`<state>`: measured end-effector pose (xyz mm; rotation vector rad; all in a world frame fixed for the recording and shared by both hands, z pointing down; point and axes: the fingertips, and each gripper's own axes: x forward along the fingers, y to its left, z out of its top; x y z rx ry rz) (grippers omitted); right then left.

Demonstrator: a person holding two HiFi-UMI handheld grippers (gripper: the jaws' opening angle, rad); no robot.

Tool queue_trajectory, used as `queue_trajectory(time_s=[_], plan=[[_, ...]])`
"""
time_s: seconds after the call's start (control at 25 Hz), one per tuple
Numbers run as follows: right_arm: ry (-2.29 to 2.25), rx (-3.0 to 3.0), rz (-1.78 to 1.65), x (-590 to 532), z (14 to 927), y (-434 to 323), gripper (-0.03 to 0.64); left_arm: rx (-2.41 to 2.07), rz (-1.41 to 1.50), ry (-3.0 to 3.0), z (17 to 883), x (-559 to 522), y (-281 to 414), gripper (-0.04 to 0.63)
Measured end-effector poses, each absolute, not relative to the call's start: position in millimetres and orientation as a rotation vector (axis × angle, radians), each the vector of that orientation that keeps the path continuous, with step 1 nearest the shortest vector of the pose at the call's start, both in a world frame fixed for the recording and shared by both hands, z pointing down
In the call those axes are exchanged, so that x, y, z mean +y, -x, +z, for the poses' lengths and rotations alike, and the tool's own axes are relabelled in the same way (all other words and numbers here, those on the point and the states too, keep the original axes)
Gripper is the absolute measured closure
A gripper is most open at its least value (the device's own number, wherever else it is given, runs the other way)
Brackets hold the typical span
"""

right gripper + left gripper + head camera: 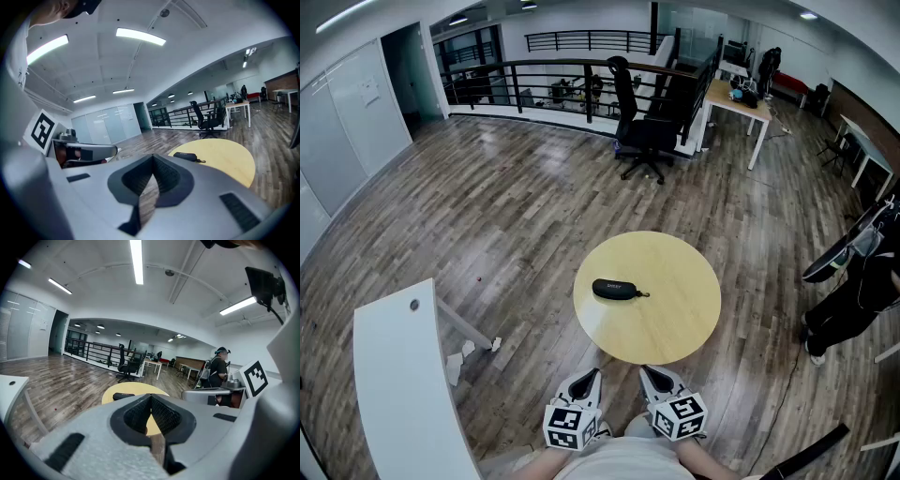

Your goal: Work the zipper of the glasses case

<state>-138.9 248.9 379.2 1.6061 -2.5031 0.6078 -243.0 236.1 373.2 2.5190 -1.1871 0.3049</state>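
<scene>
No readable words, brands or numbers in any view.

- Glasses case: a small pale mark on the lid, seen from the head view. It is too small to read there and just as illegible in both gripper views.
- Marker cube on left gripper: black-and-white square code patterns on each visible face. No letters or digits.
- Marker cube on right gripper: same kind of square codes. 1 face shows large in the left gripper view, pattern only.
- White sheet on the glass partition, far left: nothing on it can be made out.
</scene>
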Motion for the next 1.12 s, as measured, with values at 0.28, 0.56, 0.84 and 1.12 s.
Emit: queue_trajectory(time_s=[0.28,0.56,0.84,1.12], plan=[[-1.58,-2.504,0.636,230,396,131,0.615,-1.175,0.302,-2.523,382,210,226,0.589],[-1.499,-2.562,0.604,153,396,101,0.615,-1.24,0.318,-2.49,384,139,194,0.589],[-1.41,-2.641,0.52,84,380,53,0.615,-1.291,0.297,-2.501,370,72,136,0.589],[-1.421,-2.64,0.549,62,387,7,0.615,-1.262,0.364,-2.507,373,43,94,0.589]])
